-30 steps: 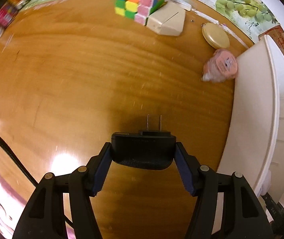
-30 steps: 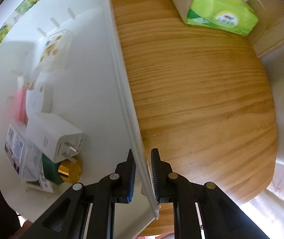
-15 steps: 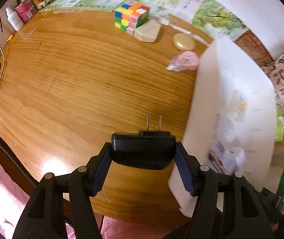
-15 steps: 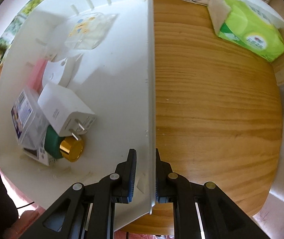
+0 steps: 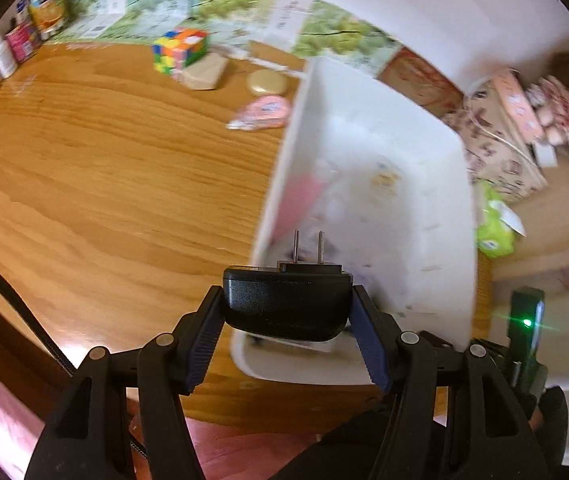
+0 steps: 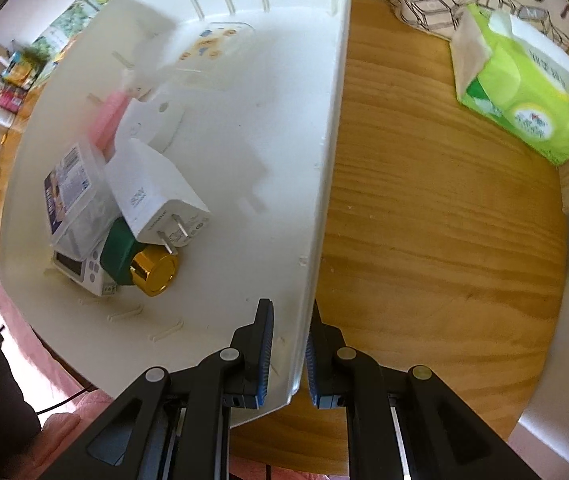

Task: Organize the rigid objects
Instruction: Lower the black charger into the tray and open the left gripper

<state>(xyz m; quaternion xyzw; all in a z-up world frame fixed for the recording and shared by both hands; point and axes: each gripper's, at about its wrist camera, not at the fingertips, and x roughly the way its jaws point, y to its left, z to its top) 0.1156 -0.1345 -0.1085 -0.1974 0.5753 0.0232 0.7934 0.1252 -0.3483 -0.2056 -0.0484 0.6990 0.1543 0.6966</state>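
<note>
Blur hides bin [image 5: 436,168] contents; left gripper [image 5: 287,312] clamps black charger [image 5: 286,300], right gripper [image 6: 287,354] pinches bin wall.

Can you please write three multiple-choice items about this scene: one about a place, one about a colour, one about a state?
1. Where does the puzzle cube stand?
A. on the wooden table
B. inside the white bin
C. on the green tissue pack

2. What colour is the round cap lying in the white bin?
A. red
B. gold
C. blue

3. What do the right tongs do?
A. hang open over the table
B. clamp the bin's wall
C. hold the white charger

Answers:
1 A: the cube stands on the table, at its far edge, apart from the bin.
2 B: the cap shines gold beside the white charger.
3 B: one finger is on each side of the bin's wall.
</note>
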